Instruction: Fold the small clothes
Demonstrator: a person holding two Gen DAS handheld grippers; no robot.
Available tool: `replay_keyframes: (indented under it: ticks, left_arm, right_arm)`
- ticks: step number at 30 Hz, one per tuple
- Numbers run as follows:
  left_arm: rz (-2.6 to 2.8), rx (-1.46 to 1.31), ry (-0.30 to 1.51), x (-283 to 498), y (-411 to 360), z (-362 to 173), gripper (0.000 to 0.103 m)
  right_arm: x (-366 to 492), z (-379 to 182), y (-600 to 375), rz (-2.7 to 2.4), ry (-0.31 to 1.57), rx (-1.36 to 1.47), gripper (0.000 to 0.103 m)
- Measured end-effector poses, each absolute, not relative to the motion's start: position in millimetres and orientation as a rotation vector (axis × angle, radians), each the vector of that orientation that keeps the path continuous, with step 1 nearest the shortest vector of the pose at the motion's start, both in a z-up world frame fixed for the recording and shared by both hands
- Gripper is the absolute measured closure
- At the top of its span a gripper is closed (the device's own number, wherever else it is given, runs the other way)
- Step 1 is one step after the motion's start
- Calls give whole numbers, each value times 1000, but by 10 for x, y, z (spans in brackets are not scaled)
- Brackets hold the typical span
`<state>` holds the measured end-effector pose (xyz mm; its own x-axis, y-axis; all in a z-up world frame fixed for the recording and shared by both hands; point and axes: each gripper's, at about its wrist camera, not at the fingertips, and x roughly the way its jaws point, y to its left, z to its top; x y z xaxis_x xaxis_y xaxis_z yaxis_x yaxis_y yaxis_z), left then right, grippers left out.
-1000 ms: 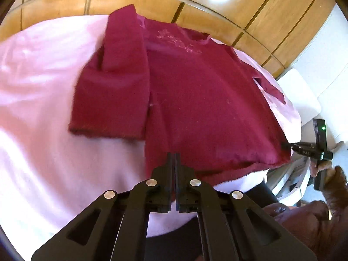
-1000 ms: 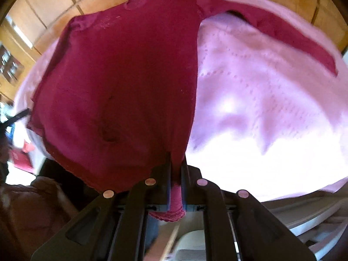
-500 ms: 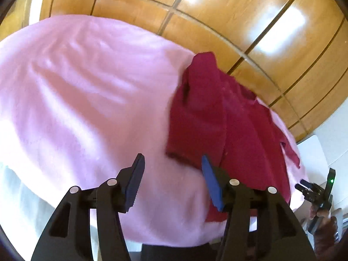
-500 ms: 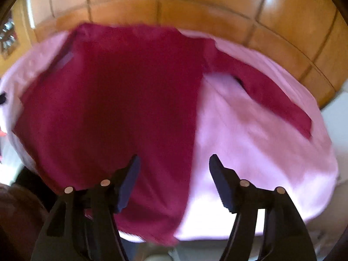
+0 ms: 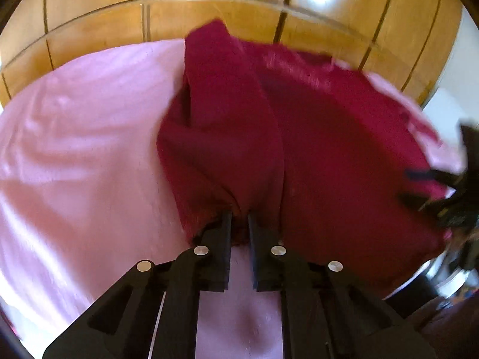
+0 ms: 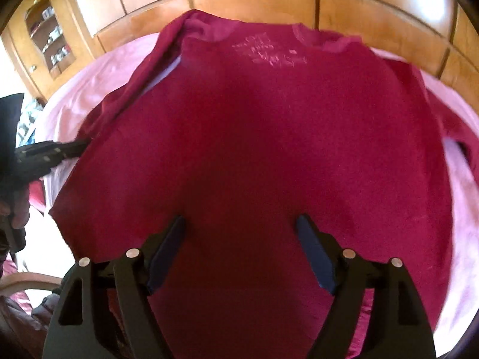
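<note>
A dark red long-sleeved shirt (image 6: 254,134) lies flat on a pink blanket (image 5: 74,149), neck away from me. Its left sleeve (image 5: 221,125) is folded down along the body. My left gripper (image 5: 239,218) is closing on that sleeve's lower end, and the cloth bunches between its nearly closed jaws. In the right wrist view the same gripper (image 6: 80,146) pokes in from the left at the sleeve's end. My right gripper (image 6: 241,227) hovers over the lower middle of the shirt, jaws wide and still opening, with nothing pinched. The right sleeve (image 6: 443,113) lies stretched out to the right.
Wooden wardrobe doors (image 5: 239,15) stand behind the bed. A glass-fronted cabinet (image 6: 45,39) is at the far left. The blanket's near edge drops off just below both grippers. A person's hand (image 6: 18,209) holds the left gripper.
The right gripper let go of the shirt's hem, opened wide and swung left over the body. The left gripper opened, came back to the folded sleeve and closed on its end.
</note>
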<state>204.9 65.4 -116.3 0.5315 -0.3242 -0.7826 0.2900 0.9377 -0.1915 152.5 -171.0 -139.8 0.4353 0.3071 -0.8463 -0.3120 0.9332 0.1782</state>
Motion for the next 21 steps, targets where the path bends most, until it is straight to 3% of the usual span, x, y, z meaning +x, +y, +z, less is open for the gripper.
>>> replay_keyframes:
  ticks: [11, 16, 21]
  left_arm:
    - [-303, -717, 512, 2403, 2523, 209, 95]
    - [-74, -745, 551, 3017, 3112, 247, 97]
    - [126, -711, 696, 3646, 3447, -175, 97]
  right_arm:
    - [1458, -1462, -1789, 397, 1031, 50, 16]
    - [1431, -1463, -1809, 386, 1039, 63, 16]
    - [1471, -1470, -1781, 364, 1048, 67, 15]
